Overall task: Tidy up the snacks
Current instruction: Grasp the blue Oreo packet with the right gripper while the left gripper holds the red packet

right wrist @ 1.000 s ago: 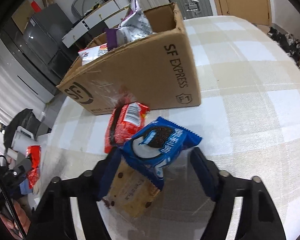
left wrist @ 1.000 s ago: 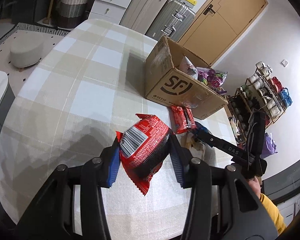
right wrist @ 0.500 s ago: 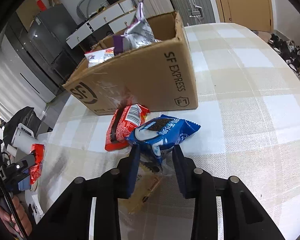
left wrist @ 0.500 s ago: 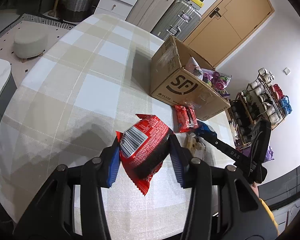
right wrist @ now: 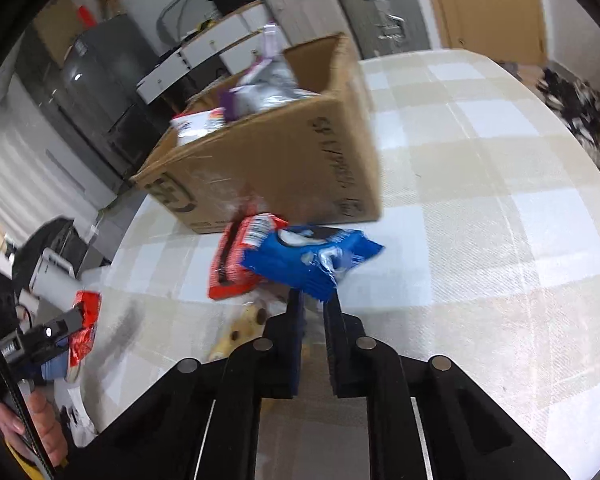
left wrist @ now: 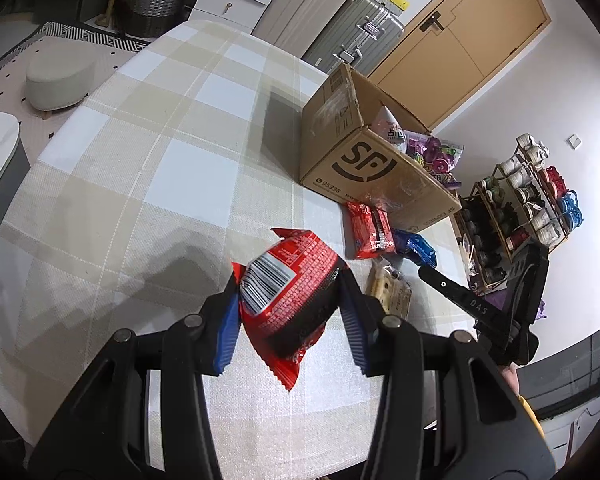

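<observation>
Both tongs now hold a snack: the right gripper has closed on the blue packet and lifted it off the table. The left gripper still clamps the red packet, so both look ready for the cardboard box nearby.

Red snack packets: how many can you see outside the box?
2. One red crinkly packet with a barcode is clamped in the left gripper; another red packet lies on the table beside the cardboard box. Others may be hidden inside.
</observation>
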`<state>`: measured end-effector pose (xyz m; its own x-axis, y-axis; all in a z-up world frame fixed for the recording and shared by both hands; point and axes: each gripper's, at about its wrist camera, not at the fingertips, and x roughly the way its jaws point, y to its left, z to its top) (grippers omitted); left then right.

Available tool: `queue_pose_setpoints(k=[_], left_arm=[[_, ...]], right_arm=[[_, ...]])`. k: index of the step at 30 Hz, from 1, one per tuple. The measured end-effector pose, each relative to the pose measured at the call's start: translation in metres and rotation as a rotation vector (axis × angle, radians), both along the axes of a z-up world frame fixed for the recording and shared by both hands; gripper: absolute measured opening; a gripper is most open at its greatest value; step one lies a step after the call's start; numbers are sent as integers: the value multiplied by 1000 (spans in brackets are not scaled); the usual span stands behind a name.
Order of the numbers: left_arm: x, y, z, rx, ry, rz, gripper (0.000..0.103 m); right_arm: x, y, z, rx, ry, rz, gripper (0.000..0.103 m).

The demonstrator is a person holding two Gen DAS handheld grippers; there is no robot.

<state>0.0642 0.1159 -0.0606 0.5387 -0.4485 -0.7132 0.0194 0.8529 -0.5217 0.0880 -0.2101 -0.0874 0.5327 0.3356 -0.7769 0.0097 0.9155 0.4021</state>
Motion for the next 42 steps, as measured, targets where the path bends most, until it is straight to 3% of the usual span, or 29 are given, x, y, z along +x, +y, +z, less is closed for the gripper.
queue_pose_setpoints(k=[2,7,11,13,14,18,24,26,28,29,31,37,42], left_arm=[[1,0,-1,-5,1,0,42],[0,-1,-2,-7,4,-8,42],[1,-1,-1,-9,6,-13,42],[1,-1,-2,-15,10,-18,42],[1,-1,-2,-15,11,-19,42],[1,-2,-3,-13,12,-24,42],[1,-4,-4,-5,18,-29,42],[1,-4,-5,-3,20,-31,42],[0,-2,-5,-4,20,-27,42],[0,-1,-5,-7,21,-24,42],[0,0,-5,-14,23,-19,42],[-2,-1,-4,-13,19,-16,42],[-7,0,1,-23,-12,-11,42]], right_arm=[[1,-11,-3,87,10,-23,17],[7,-23,-1,144,1,-93,46],[10,-17,9,164,-39,-77,53],[10,-15,11,174,-50,-80,71],[10,-14,10,146,-46,-98,73],[17,-8,4,65,-2,-122,74],[33,21,-6,-76,28,-54,74],[36,31,-7,-127,31,-33,66],[38,36,-7,-154,36,-18,50],[38,37,-7,-170,42,-17,50],[39,33,-9,-153,52,-20,45],[31,12,-2,-72,30,-63,45],[2,-7,20,46,-20,-64,45]])
